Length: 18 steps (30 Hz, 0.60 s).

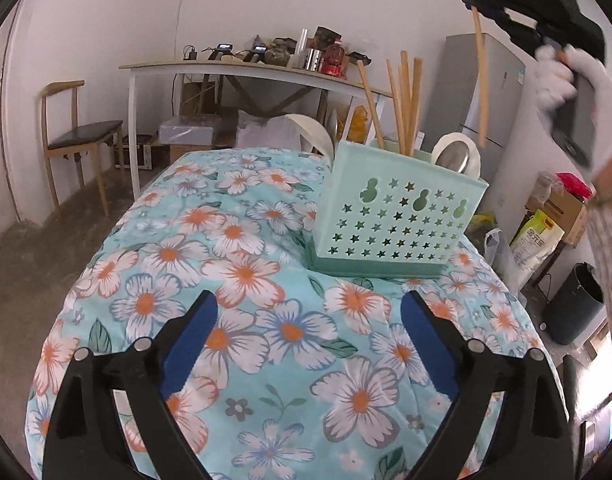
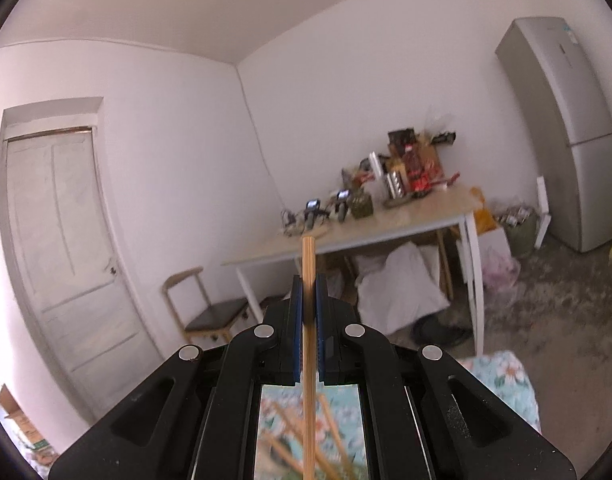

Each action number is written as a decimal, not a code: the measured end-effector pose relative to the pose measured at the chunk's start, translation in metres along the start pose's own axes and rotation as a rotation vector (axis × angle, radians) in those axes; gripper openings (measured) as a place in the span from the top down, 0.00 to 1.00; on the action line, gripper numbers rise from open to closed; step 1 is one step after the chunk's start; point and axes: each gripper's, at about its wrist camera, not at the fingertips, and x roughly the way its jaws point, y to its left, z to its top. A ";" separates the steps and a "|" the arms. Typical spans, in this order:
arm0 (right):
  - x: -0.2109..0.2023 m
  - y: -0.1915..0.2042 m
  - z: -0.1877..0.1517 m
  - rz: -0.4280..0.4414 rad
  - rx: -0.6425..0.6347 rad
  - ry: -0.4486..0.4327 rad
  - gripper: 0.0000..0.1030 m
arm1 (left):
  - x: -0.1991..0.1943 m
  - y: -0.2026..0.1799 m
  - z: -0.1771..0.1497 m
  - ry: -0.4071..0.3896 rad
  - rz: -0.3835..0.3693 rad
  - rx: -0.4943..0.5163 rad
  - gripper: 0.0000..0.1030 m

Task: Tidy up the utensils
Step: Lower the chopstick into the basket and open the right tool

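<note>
From the left wrist cam: the left gripper [image 1: 308, 344] hangs over the floral cloth [image 1: 242, 264] with its blue fingers [image 1: 190, 344] spread wide and nothing between them. The mint green utensil holder [image 1: 394, 220] stands just ahead on the cloth, with several wooden chopsticks [image 1: 404, 100] and a metal spoon [image 1: 458, 158] sticking up out of it. Up top right, a gloved hand [image 1: 562, 76] holds the right gripper [image 1: 476, 2] above the holder, a single chopstick [image 1: 481, 80] dangling from it.

Right wrist cam: the jaws are clamped tight on that chopstick, pointing level at the cluttered table [image 2: 386, 228] and the fridge [image 2: 566, 128].
</note>
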 end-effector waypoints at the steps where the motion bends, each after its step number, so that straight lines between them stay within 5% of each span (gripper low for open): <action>1: 0.001 0.000 -0.001 -0.010 -0.004 -0.009 0.96 | 0.001 0.000 -0.001 -0.002 0.003 0.000 0.11; 18: 0.051 -0.012 -0.057 -0.187 -0.136 0.057 0.95 | 0.014 0.015 -0.003 0.009 0.067 -0.017 0.08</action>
